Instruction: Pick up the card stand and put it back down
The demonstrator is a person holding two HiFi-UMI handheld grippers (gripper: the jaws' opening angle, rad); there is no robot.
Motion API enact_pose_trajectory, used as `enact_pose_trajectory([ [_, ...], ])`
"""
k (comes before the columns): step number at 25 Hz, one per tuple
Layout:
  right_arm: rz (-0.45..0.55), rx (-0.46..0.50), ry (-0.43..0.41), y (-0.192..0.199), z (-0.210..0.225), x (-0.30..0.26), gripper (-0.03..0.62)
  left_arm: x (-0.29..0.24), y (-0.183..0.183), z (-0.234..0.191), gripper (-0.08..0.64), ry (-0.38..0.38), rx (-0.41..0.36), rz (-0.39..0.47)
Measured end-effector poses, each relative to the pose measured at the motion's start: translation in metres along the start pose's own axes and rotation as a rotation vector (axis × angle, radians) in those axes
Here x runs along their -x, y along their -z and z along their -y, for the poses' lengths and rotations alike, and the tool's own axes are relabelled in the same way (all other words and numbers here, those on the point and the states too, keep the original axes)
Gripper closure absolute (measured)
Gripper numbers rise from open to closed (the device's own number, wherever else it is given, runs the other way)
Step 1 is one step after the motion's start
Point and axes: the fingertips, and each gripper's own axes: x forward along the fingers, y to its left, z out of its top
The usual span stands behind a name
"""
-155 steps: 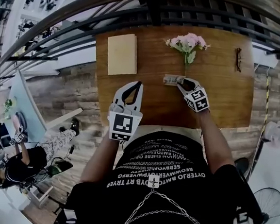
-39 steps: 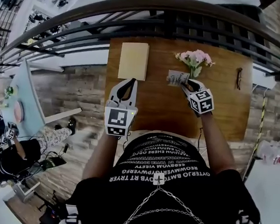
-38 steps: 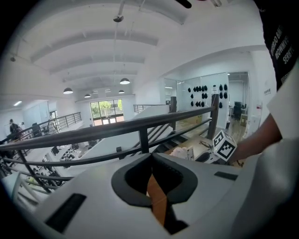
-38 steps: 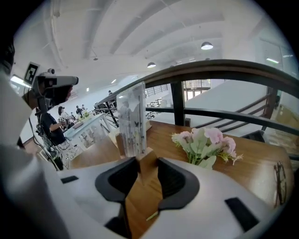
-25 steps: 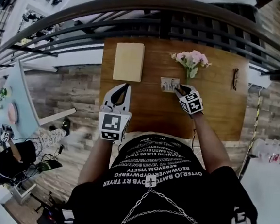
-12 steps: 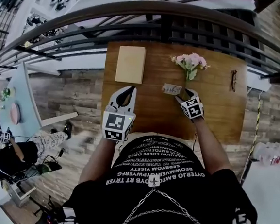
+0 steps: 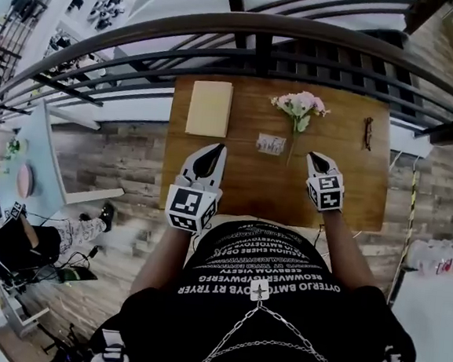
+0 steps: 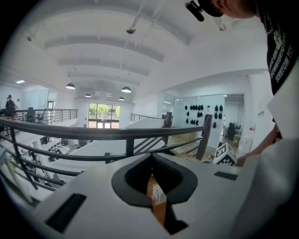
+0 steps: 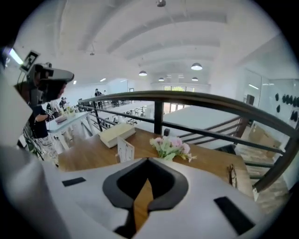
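The card stand (image 7: 271, 144), a small white printed card, stands by itself in the middle of the wooden table (image 7: 352, 187); it also shows at left in the right gripper view as the card stand (image 9: 125, 148). My right gripper (image 7: 316, 156) is to its right and apart from it, jaws shut with nothing between them. Its closed tips, the right gripper (image 9: 147, 161), aim at the flowers. My left gripper (image 7: 211, 153) hovers near the table's front edge, left of the stand, also shut and empty. Through its slit, the left gripper (image 8: 152, 156), a bit of printed card shows.
A tan book (image 7: 209, 108) lies at the back left. A pink flower bunch (image 7: 298, 105) lies behind the stand, and glasses (image 7: 368, 132) at the back right. A dark metal railing (image 7: 301, 49) runs past the table's far edge.
My right gripper has let go of the card stand and drawn back to the right, now shut. The stand stays on the table. The left gripper has barely moved.
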Motion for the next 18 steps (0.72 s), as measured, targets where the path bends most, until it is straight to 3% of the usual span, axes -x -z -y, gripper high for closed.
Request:
enact_pose_trajectory([
  [10,0.230,0.114,-0.044,-0.092,-0.016,0.121,0.578,0.033,-0.018,0.042,0.534,-0.001,-0.046,0.049],
  [18,0.331,0.112,-0.105,-0.108,-0.023,0.166,0.578,0.077,-0.024,0.055,0.534,-0.082,-0.076,0.063],
])
